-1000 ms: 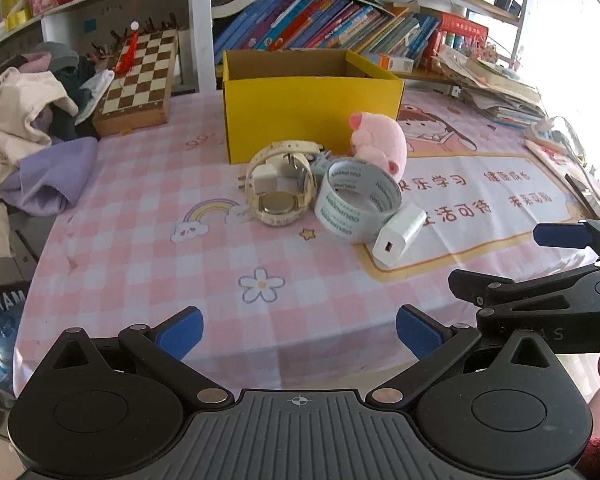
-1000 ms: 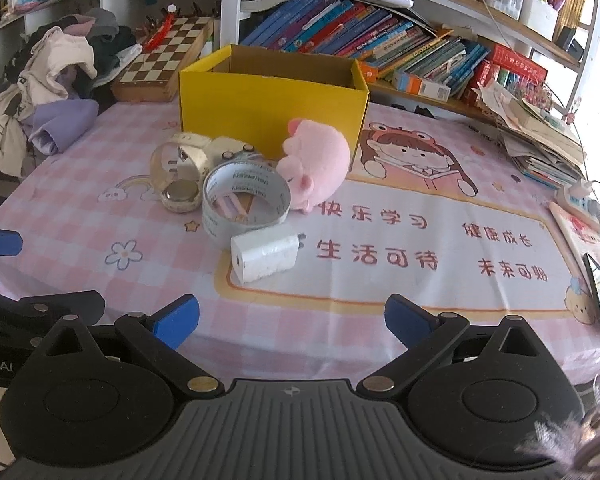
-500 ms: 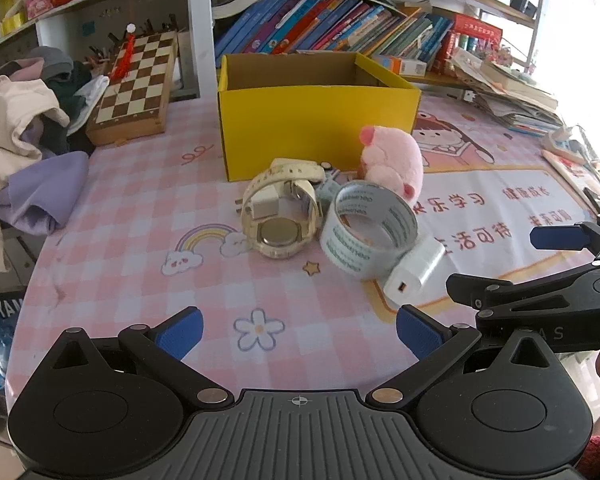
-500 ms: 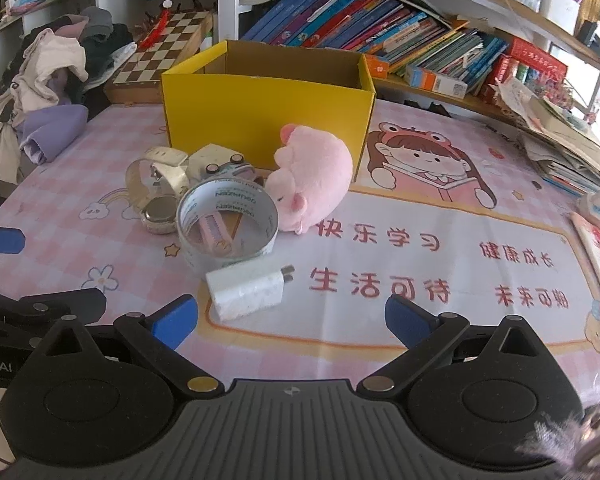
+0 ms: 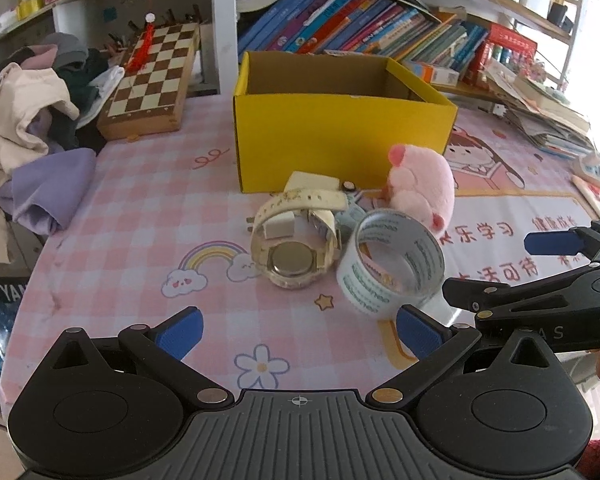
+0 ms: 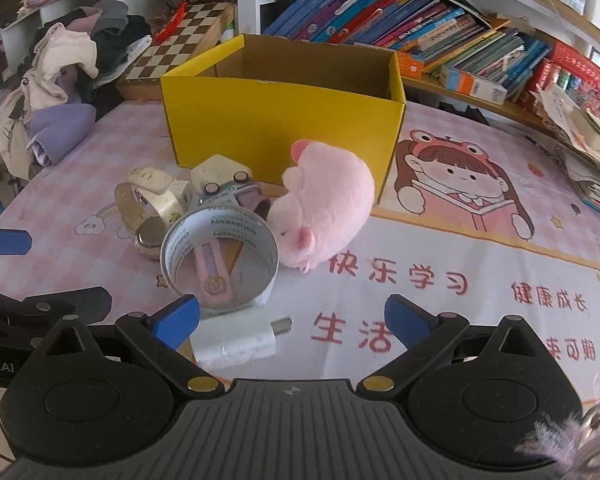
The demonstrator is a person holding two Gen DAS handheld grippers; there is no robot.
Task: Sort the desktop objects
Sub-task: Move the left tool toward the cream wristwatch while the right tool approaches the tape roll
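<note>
Clutter risk: tape roll (image 6: 220,256) leans over the white charger (image 6: 236,346) at lower left, below the yellow box (image 6: 284,120); both the right gripper (image 6: 290,320) and left gripper (image 5: 298,330) gape empty, so grabbing the charger probably topples the roll.

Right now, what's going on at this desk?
A person holds a gripper in each hand over a pink tablecloth; both are open and hold nothing. The left gripper faces the watch and the tape roll. The right gripper is nearest the white charger. A pink plush toy lies beside the tape, in front of the yellow box, whose visible part looks empty. Nothing looks sorted yet.
</note>
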